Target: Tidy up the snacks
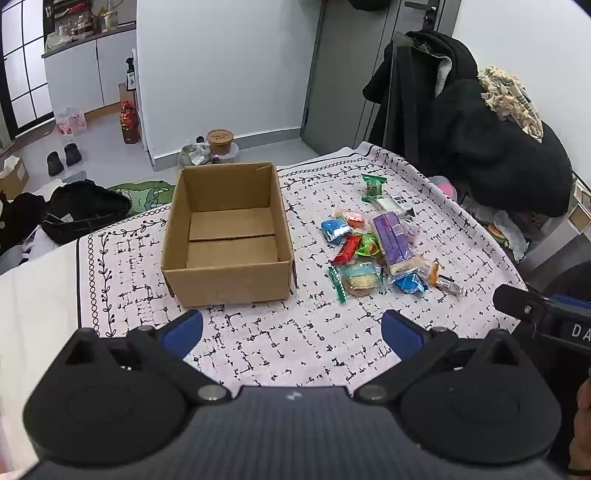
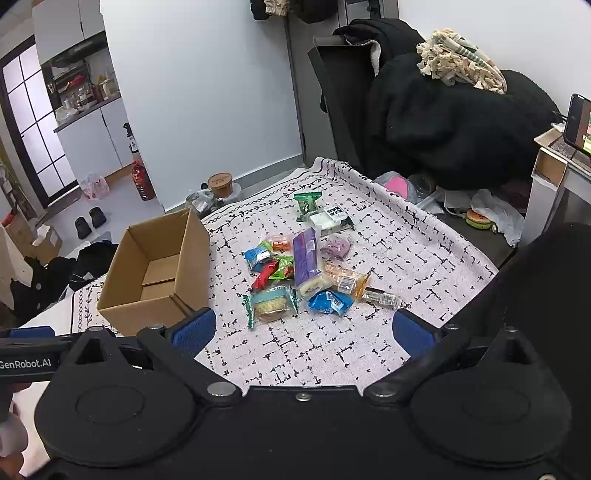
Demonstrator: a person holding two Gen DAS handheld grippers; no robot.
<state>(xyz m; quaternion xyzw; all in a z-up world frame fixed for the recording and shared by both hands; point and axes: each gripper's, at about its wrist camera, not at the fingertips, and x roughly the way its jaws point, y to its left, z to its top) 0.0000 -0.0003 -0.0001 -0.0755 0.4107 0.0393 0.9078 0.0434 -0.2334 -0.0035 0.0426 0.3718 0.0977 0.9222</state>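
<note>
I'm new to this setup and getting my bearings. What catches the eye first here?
An empty cardboard box stands open on the patterned cloth. To its right lies a bright heap of snack packets, a long purple one on top. Both grippers, left and right, hang open above the cloth.

Lived-in home: kitchen shelves [image 1: 79, 22] with bottles in back room, slippers [image 1: 63, 158] on floor, coats [image 2: 436, 122] heaped by door, patterned cloth [image 1: 332, 332] over table.

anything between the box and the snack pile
No, just bare tablecloth between the box and the snack pile, clearest in the left wrist view.
</note>
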